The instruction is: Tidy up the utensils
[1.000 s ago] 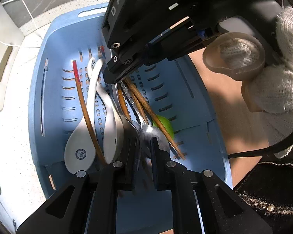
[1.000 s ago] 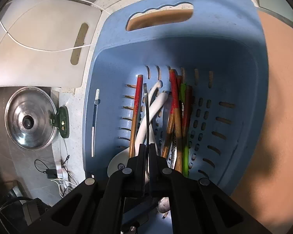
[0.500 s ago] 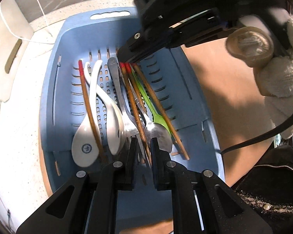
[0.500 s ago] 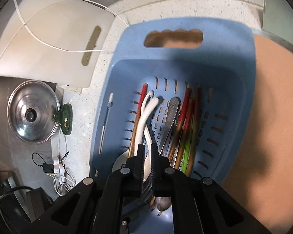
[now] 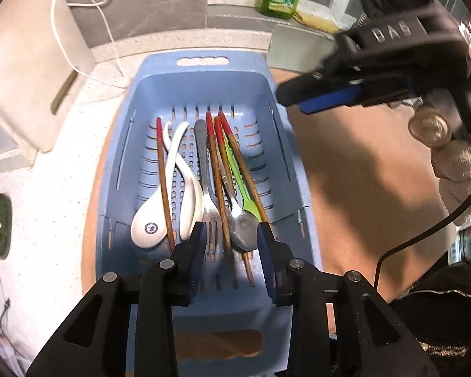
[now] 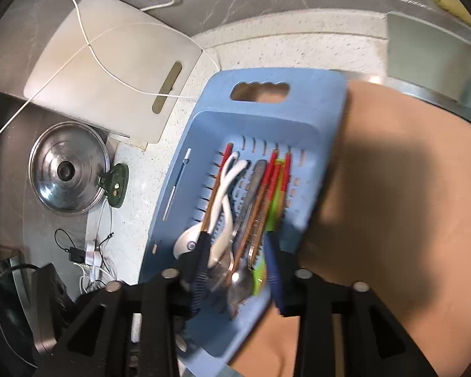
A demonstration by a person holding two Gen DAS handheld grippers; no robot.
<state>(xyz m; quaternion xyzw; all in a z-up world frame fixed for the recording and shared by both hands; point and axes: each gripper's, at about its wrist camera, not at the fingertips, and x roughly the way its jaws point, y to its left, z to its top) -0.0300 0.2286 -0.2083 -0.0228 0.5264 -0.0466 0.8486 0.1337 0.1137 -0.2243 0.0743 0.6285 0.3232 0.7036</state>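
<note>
A: The left tongs (image 5: 230, 235) are seen spread apart with nothing between them, hung just above the near end of the pale blue slotted plastic basket (image 5: 135, 100). The right tongs (image 6: 237, 270) are likewise held apart and empty; in the left wrist view they are seen raised off to the right of the basket.

B: And where are the utensils found?

A: All are laid in the basket, which is set on the speckled white table (image 5: 47, 188): two white ceramic soup spoons (image 5: 160, 210), a steel fork (image 5: 205, 188), a steel spoon (image 5: 240, 226), a lime-green plastic utensil (image 5: 240, 185) and several red-tipped brown wooden chopsticks (image 5: 215, 169).

B: How are they lined up against the tongs?

A: Their long axes are run away from the left tongs, handles far, bowls and tines near. The fork tines and the steel spoon bowl are framed directly between the left fingers, so the left hand is judged the nearer. A straight descent would be called for; since fork, spoon and chopsticks are overlapped there, more than one piece could be pinched together
</note>
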